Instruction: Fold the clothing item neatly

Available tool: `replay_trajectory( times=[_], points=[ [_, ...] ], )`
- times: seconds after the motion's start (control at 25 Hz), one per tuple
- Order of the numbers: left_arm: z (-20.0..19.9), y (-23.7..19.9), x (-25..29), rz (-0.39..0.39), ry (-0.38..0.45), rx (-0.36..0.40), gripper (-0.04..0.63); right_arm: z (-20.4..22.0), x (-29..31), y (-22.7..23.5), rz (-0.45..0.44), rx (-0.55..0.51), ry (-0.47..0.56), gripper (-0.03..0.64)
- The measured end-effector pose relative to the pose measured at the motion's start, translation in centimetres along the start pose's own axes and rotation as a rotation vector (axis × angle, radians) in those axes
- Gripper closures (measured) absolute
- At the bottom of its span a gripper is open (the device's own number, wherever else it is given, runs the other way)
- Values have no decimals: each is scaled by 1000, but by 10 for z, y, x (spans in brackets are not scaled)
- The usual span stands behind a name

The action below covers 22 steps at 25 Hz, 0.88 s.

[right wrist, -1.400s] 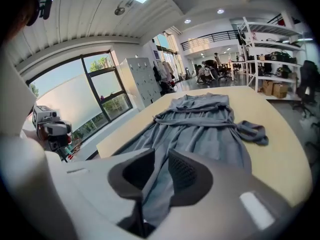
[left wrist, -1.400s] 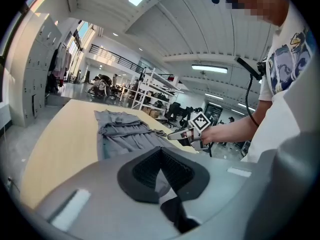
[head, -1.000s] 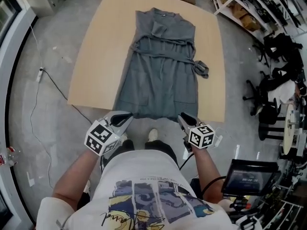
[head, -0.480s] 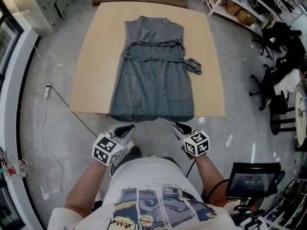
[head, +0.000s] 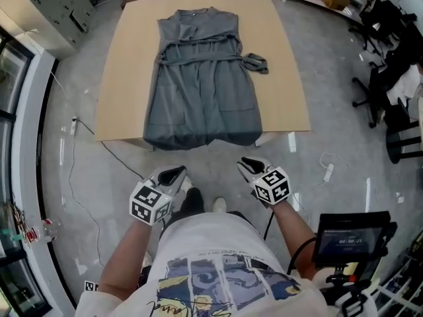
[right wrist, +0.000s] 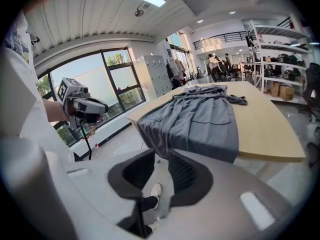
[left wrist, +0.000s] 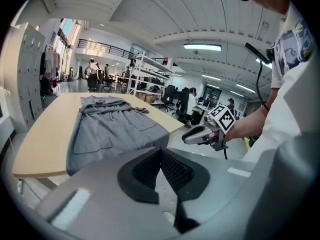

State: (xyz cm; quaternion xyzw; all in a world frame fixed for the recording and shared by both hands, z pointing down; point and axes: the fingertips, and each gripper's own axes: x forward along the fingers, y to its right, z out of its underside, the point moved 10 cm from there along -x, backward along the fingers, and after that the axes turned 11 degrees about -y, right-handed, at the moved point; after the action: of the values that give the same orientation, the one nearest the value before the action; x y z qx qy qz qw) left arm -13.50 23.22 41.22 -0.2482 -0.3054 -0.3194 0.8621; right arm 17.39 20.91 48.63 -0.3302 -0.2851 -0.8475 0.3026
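Both claws hang over the grey floor (head: 344,150) in front of the person's white shirt, short of the tabletop (head: 284,78) and touching nothing. The left claw (head: 175,172) is clenched, its dark ribbed pads meeting at the tips with nothing between them. The right claw (head: 248,164) stands slightly parted and empty; in the right gripper view only the floor and a light shoe (right wrist: 155,190) show through the gap between its pads. The two claws sit side by side, apart from one another, each pointing forward and down toward the near edge of the tabletop. The grey dress (head: 201,78) lies ahead of both claws, across a strip of bare floor from them, spread flat and lengthwise on the pale wood with its neckline at the far end. Its hem (head: 198,139) droops over the near edge, the part closest to the claws and roughly centred between them. A belt (head: 198,58) crosses the waist, and its bunched end (head: 254,63) rests on the tabletop just off the dress's right side, far ahead of the right claw. Two patch pockets show on the skirt. A cable (head: 86,144) trails on the floor off to the left claw's side, and a small screen (head: 350,236) sits behind the right claw.
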Motion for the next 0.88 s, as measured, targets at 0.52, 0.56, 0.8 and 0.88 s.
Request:
replay_trajectory(
  times=[0.52, 0.56, 0.8, 0.88],
  points=[
    [35, 44, 0, -32, -20, -31, 588, 54, -24, -20, 1, -9, 1, 543],
    [36, 47, 0, -31, -22, -27, 587, 56, -27, -20, 3, -9, 2, 543],
    [51, 53, 6, -25, -51, -38, 571, 76, -37, -16, 15, 6, -15, 543],
    [57, 47, 6, -27, -60, -55, 555, 80, -34, -12, 18, 12, -32, 543]
  ],
)
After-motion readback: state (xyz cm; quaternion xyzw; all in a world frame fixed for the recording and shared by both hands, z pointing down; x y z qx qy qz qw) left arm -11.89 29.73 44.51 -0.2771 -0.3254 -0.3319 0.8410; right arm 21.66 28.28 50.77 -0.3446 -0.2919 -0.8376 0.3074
